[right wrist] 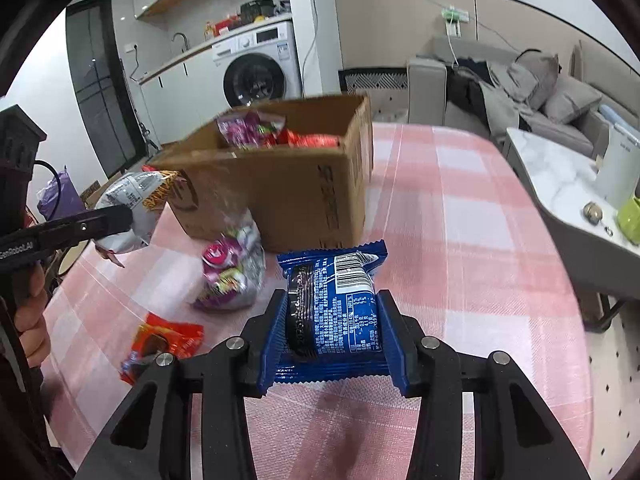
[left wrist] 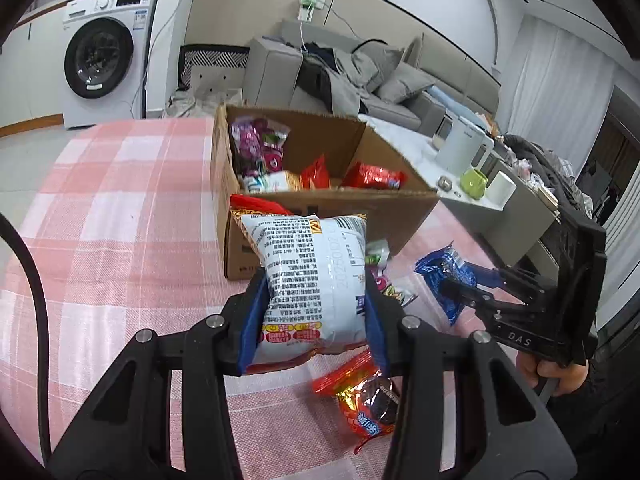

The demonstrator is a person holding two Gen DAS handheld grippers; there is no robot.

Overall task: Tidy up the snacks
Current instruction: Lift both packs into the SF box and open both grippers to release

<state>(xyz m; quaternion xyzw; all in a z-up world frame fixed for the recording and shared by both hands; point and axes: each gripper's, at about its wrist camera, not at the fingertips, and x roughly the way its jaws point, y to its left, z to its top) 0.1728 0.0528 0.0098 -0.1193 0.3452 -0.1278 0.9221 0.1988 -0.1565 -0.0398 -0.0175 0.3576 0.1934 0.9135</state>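
- My left gripper (left wrist: 314, 312) has its blue pads closed against the two sides of a white snack bag (left wrist: 310, 280), printed back toward the lens; the puffy bag keeps the fingers fairly wide, and it is held up off the pink checked tablecloth (left wrist: 112, 216).
- My right gripper (right wrist: 332, 332) is clamped the same way on a blue cookie packet (right wrist: 340, 304), barcode side up, fingers about a packet's width apart, the packet lifted above the cloth.
- The cardboard box (left wrist: 320, 200) stands open just beyond the white bag, with purple, red and white snack packs already inside it.
- The left wrist view shows a red snack packet (left wrist: 360, 400) lying on the cloth near me, right of my left fingers, and the right gripper off to the right with the blue packet in its tip.
- The right wrist view shows the box (right wrist: 288, 192) from its other side and, lying near it on the left, a clear bag of purple candies (right wrist: 232, 272), which the white bag mostly hides in the left view.
- That view also catches my left gripper at the far left edge, pinching the white bag beside the box's near corner.
- Only the left view shows the white kettle (left wrist: 464, 152) and green cup (left wrist: 474, 184) clearly on the side table to the right.
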